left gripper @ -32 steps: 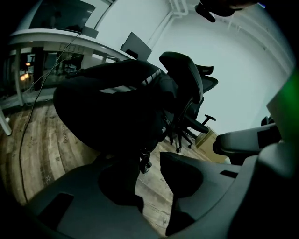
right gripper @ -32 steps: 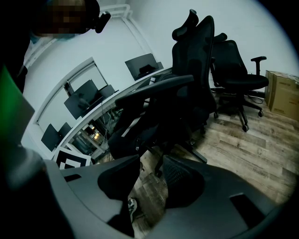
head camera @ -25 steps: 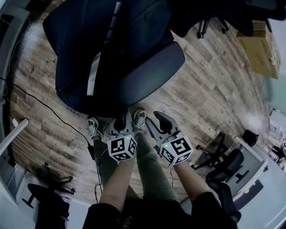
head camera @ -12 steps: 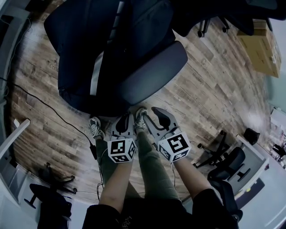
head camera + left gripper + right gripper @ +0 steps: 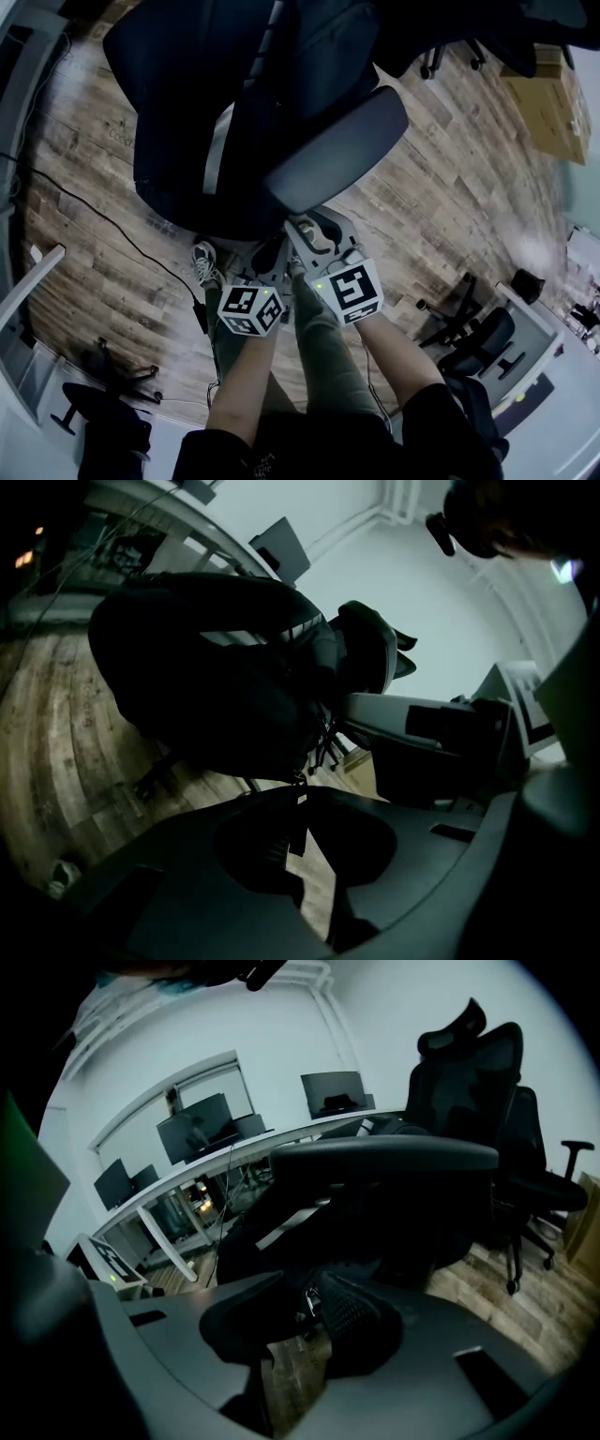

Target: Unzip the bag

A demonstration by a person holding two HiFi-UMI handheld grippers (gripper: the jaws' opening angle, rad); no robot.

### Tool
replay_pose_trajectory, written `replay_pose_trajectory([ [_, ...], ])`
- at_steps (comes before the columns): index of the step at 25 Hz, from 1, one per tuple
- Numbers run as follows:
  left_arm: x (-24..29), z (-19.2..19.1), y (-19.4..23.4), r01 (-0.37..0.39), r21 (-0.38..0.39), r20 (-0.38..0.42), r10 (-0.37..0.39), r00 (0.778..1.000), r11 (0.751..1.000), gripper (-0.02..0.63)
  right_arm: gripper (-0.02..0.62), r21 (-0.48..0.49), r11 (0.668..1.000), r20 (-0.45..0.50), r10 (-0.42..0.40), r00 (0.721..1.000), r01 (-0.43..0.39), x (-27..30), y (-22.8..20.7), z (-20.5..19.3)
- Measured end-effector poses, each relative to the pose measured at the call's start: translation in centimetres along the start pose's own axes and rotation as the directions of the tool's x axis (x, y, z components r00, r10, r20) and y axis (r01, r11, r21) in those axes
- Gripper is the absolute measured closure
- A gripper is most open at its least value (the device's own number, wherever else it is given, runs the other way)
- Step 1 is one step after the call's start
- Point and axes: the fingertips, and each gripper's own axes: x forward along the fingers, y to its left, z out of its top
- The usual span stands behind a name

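A dark bag (image 5: pixel 244 94) with a pale strip lies on the seat of an office chair (image 5: pixel 347 141). Both grippers sit at the seat's front edge. In the head view my left gripper (image 5: pixel 273 259) reaches under the bag's near edge. In the left gripper view the bag (image 5: pixel 216 677) hangs above, and the jaws of that gripper (image 5: pixel 298 803) are closing on a thin zipper pull (image 5: pixel 296 822) caught between the tips. My right gripper (image 5: pixel 314 232) is beside it. Its jaws (image 5: pixel 302 1321) are wide and closing, with a small metal zipper part (image 5: pixel 307 1303) between them, untouched.
The person's legs and shoes (image 5: pixel 202 263) are below the chair on wood flooring. A cable (image 5: pixel 103 220) runs across the floor at left. A cardboard box (image 5: pixel 548 94) is at upper right. More office chairs (image 5: pixel 487 1082) and a desk with monitors (image 5: pixel 202 1129) stand behind.
Both grippers have moved forward to the front edge of the chair seat and closer together. The right gripper's jaws have narrowed a little.
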Motion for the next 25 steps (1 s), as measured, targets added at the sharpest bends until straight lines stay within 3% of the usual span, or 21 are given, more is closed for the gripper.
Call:
replay_pose_trajectory([
  [6,-0.7,0.4,-0.6,0.201,-0.162,0.004,-0.203,0.979,0.966,0.557,0.527,-0.095,0.995,-0.06,-0.049,0.997,0.043,2.2,-0.3,-0.2],
  [11,-1.1,0.6,-0.5,0.294,-0.23,0.007,-0.3,0.954,0.928,0.557,0.531,-0.157,0.985,-0.11,-0.091,0.99,0.073,3.2,-0.7,-1.1],
  [15,-1.7,0.8,-0.1,0.374,-0.344,0.036,-0.386,0.922,0.861,0.557,0.532,-0.17,0.979,-0.131,-0.133,0.982,0.11,4.1,-0.8,-1.8],
  [20,-2.5,1.1,0.8,0.441,-0.445,0.067,-0.462,0.884,0.779,0.56,0.534,-0.139,0.985,-0.132,-0.121,0.984,0.103,4.7,-0.8,-2.3],
  [25,-3.6,1.4,2.1,0.472,-0.512,0.088,-0.503,0.86,0.718,0.56,0.534,-0.159,0.983,-0.158,-0.116,0.981,0.091,5.6,-0.5,-2.7],
])
